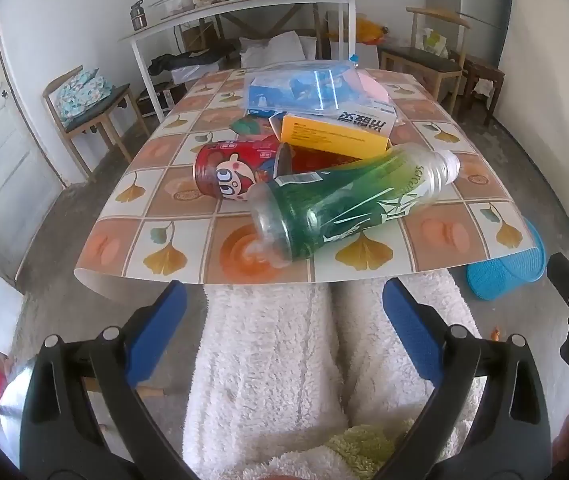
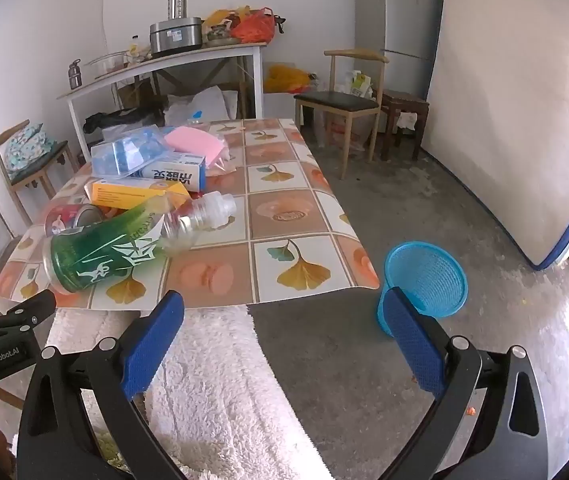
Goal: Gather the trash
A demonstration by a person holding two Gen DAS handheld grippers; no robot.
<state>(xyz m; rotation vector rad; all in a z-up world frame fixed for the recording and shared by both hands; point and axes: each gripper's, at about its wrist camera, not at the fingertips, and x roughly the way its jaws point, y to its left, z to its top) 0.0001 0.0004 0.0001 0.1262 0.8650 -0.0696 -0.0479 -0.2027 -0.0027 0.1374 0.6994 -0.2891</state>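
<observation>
A green plastic bottle (image 1: 348, 204) lies on its side near the front edge of the tiled-pattern table (image 1: 188, 248). Behind it lie a red can (image 1: 232, 172), a yellow box (image 1: 336, 138), a white and blue box (image 1: 364, 118) and clear blue packaging (image 1: 300, 88). My left gripper (image 1: 282, 300) is open and empty, just in front of the table edge. My right gripper (image 2: 284, 312) is open and empty, before the table's front right corner. The bottle (image 2: 112, 248) lies to its left. A blue mesh bin (image 2: 424, 284) stands on the floor right of the table.
Wooden chairs stand at the left (image 1: 88, 116) and at the back right (image 2: 344, 100). A white side table (image 2: 156, 72) holds a steel pot and bags. A fridge (image 2: 400, 20) and a large white board (image 2: 516, 120) stand on the right. White fleece-clad legs (image 1: 276, 360) are below the grippers.
</observation>
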